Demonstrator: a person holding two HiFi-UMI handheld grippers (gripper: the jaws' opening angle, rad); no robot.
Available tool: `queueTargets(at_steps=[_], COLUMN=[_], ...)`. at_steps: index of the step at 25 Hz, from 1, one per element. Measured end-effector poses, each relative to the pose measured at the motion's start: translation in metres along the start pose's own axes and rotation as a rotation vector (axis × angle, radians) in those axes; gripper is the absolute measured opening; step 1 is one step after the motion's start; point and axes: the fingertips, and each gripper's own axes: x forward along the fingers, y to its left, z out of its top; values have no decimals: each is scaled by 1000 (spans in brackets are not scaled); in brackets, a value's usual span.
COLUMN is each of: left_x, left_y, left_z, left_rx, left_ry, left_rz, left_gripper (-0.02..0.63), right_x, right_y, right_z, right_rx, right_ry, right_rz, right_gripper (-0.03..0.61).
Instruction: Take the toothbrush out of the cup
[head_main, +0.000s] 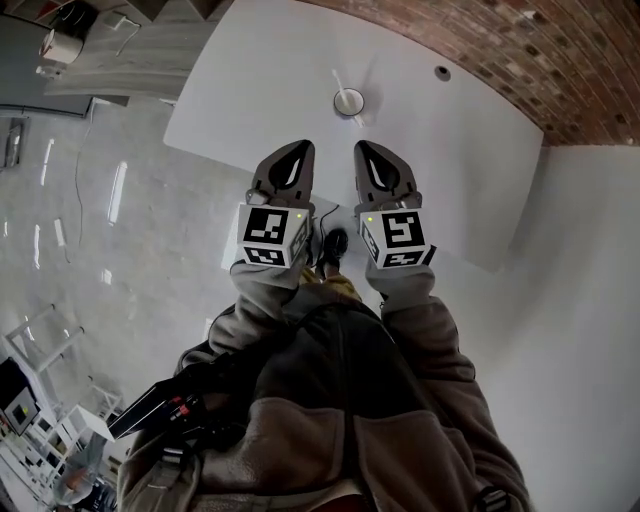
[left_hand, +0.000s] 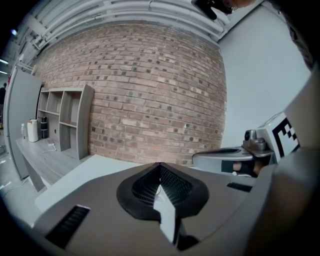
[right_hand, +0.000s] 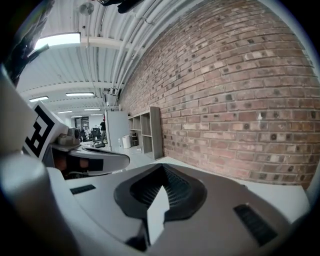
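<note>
In the head view a small clear cup (head_main: 349, 102) stands on the white table (head_main: 250, 90), towards its far side. A white toothbrush (head_main: 339, 79) sticks up out of it, leaning to the far left. My left gripper (head_main: 301, 149) and right gripper (head_main: 362, 148) hover side by side over the table's near edge, short of the cup and apart from it. Both are shut with nothing between the jaws. The cup does not show in either gripper view. In the left gripper view the left gripper (left_hand: 160, 166) points at the brick wall, as does the right gripper (right_hand: 161, 168) in its own view.
A brick wall (head_main: 520, 50) runs behind the table, with a white wall (head_main: 590, 260) to the right. A round cable hole (head_main: 442, 72) lies in the tabletop at the far right. A grey shelf unit (left_hand: 65, 122) stands left of the table.
</note>
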Motion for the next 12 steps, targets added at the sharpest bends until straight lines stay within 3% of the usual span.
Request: queueTargets(at_steps=[12], left_x=[38], left_y=[44], left_z=[-73], left_rx=[-86], left_ry=[132], left_rz=[43], left_gripper=[5], right_x=[70], right_y=[-21], right_z=[-73], right_rx=[24], right_ry=[145], right_rz=[25], right_gripper=[0])
